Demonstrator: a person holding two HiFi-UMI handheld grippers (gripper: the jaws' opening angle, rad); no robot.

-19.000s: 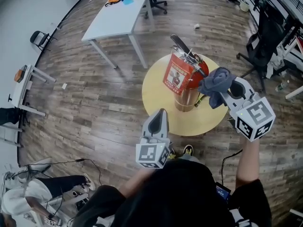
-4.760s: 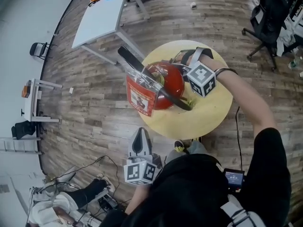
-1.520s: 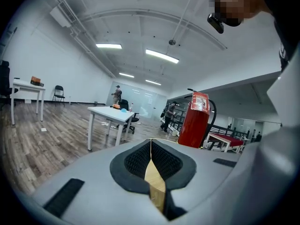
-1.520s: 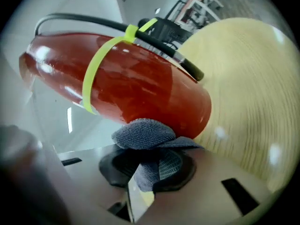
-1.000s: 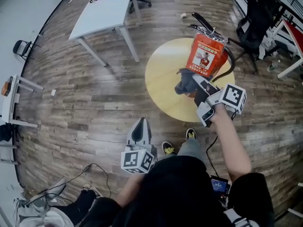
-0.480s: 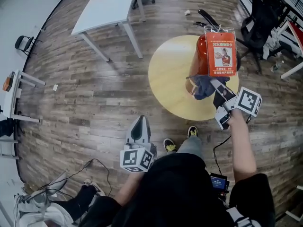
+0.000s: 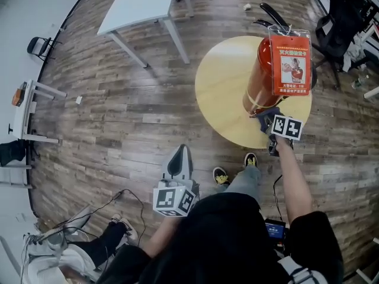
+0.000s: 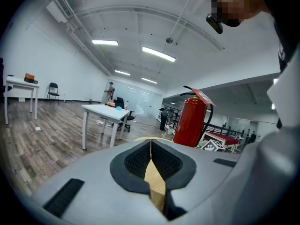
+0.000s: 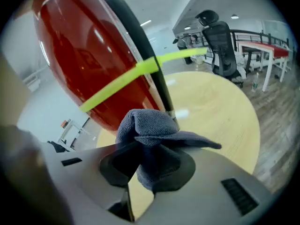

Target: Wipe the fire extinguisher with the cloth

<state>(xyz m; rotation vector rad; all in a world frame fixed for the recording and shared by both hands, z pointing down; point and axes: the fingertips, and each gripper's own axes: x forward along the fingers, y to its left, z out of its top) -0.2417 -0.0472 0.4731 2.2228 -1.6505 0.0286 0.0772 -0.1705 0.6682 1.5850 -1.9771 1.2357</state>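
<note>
A red fire extinguisher (image 7: 267,76) stands on the round wooden table (image 7: 222,93), with a red tag (image 7: 291,64) hanging near its top. It also fills the right gripper view as the red fire extinguisher (image 9: 79,55) with a black hose (image 9: 136,41) and a yellow-green strap (image 9: 131,74). My right gripper (image 7: 267,119) is shut on the grey-blue cloth (image 9: 152,137), which presses against the extinguisher's lower body. The cloth (image 7: 265,115) peeks out at the cylinder's base. My left gripper (image 7: 179,161) hangs low near my body, shut and empty; its view shows the fire extinguisher (image 8: 190,121) far off.
A white rectangular table (image 7: 139,7) stands at the back left. Black office chairs (image 7: 337,28) and desks crowd the right side. A small white stand (image 7: 26,111) is at the left wall. Cables (image 7: 112,200) trail on the wooden floor near my feet.
My right gripper with the cloth has slid down the extinguisher's side to its lower body over the last second. The left gripper has stayed put.
</note>
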